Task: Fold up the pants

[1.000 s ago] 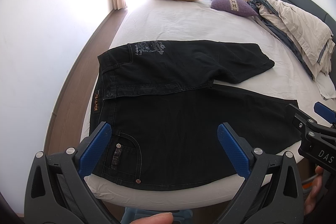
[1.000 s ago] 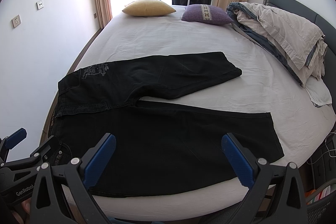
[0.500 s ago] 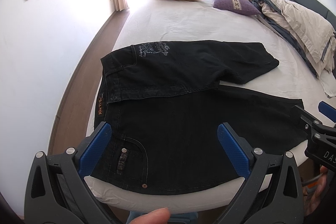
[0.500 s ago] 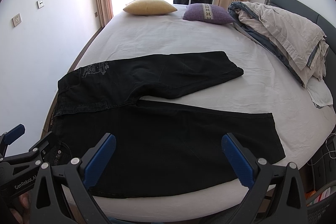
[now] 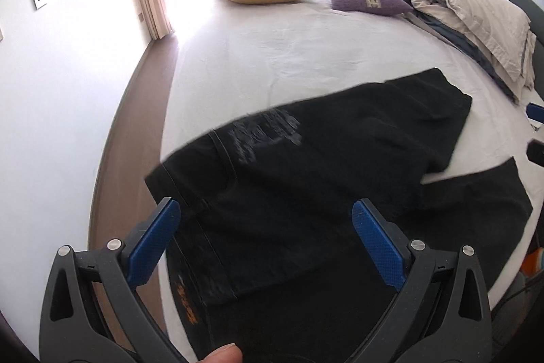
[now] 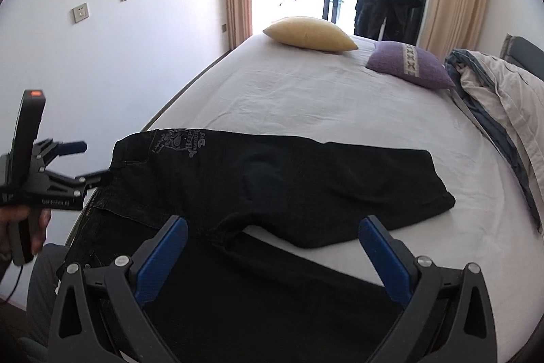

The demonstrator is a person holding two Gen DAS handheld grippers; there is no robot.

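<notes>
The black pants (image 6: 272, 186) lie flat and unfolded on the white bed (image 6: 340, 97), waistband toward the bed's left edge. A pale grey printed design (image 6: 180, 142) marks the far hip. The two legs spread apart, the farther one looking shorter.

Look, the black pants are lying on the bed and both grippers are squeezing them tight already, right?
Not quite. The black pants do lie on the bed, but neither gripper holds them. The right wrist view shows the right gripper open above the cloth, and the left gripper is open too.
</notes>
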